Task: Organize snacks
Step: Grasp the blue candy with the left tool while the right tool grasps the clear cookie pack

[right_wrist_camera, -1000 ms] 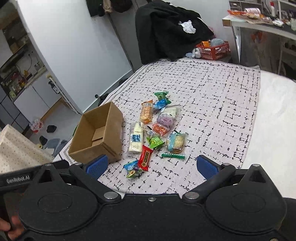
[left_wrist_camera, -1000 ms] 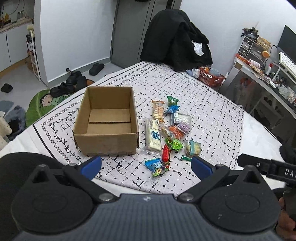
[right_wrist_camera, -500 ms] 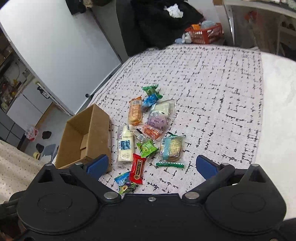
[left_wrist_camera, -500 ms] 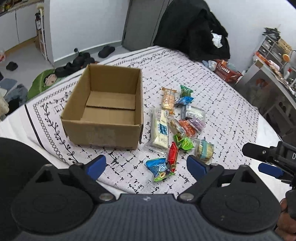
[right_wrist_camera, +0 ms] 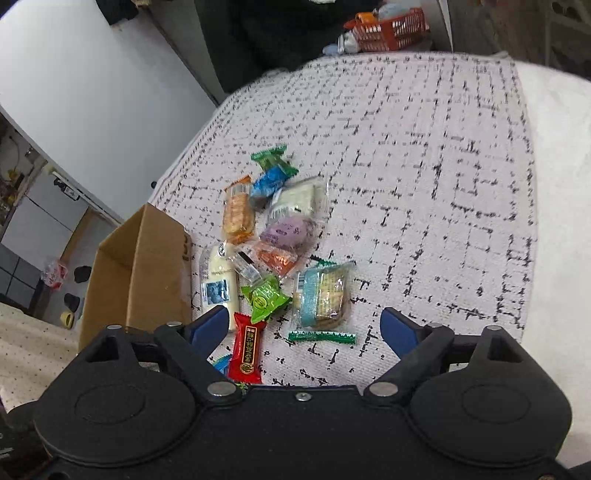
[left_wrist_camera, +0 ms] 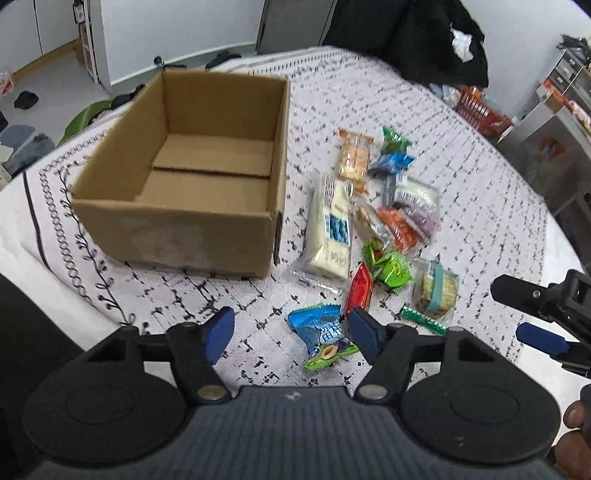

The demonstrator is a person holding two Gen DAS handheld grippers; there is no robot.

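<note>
An empty brown cardboard box stands open on the black-and-white patterned cloth. Right of it lies a loose heap of wrapped snacks: a long white bar, an orange cracker pack, a red bar, a green packet and others. My left gripper hangs open just above a blue-green packet. My right gripper is open over the near end of the heap, with the red bar by its left finger and a thin green strip between its fingers. The box sits to its left.
A dark garment is piled at the far end of the cloth. An orange basket and metal furniture stand beyond the right edge. Shoes lie on the floor to the left. The right gripper's body shows at the left view's right side.
Both grippers have come down and forward toward the near end of the snack heap. The left fingers have drawn closer together, still open.
</note>
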